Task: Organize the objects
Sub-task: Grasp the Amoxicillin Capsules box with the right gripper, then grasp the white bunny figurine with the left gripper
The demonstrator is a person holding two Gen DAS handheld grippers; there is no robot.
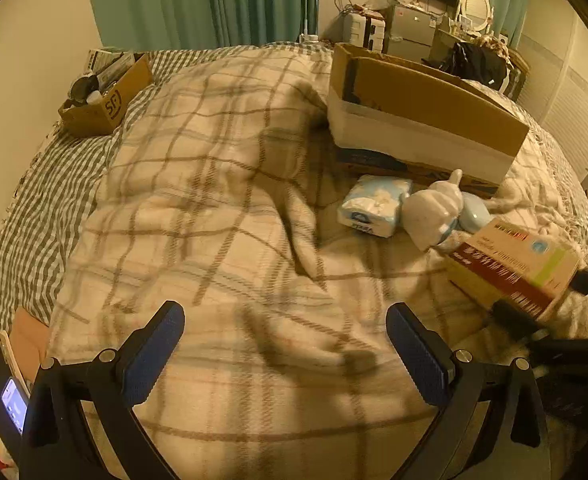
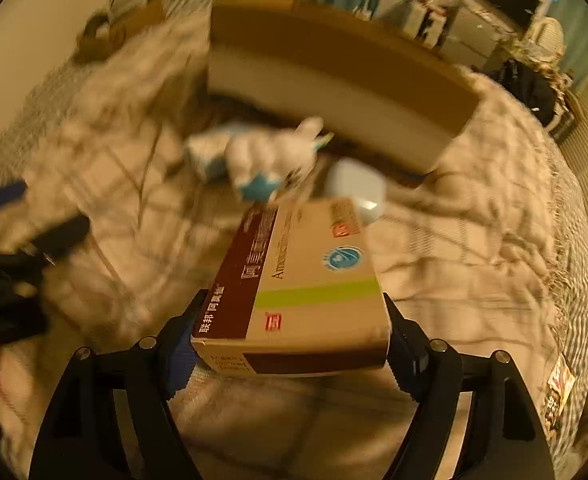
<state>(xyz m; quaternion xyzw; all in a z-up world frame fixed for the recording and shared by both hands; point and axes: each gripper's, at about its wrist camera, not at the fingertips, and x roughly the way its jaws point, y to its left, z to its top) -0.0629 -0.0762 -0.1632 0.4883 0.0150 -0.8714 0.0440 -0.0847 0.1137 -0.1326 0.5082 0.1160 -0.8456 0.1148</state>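
My right gripper (image 2: pixel 290 332) is shut on a beige and maroon medicine box (image 2: pixel 302 288) and holds it above the plaid blanket; the box also shows at the right of the left wrist view (image 1: pixel 518 264). My left gripper (image 1: pixel 286 344) is open and empty over the blanket. A tissue pack (image 1: pixel 374 206), a white figurine (image 1: pixel 434 208) and a pale blue case (image 1: pixel 474 212) lie in front of a large open cardboard box (image 1: pixel 426 120). In the blurred right wrist view the figurine (image 2: pixel 274 152) and blue case (image 2: pixel 358 192) lie just beyond the held box.
A small cardboard box (image 1: pixel 106 96) full of items sits at the bed's far left corner on the striped sheet (image 1: pixel 46 200). A folded ridge of blanket (image 1: pixel 294 184) runs down the middle. Furniture and a black bag (image 1: pixel 478 60) stand beyond the bed.
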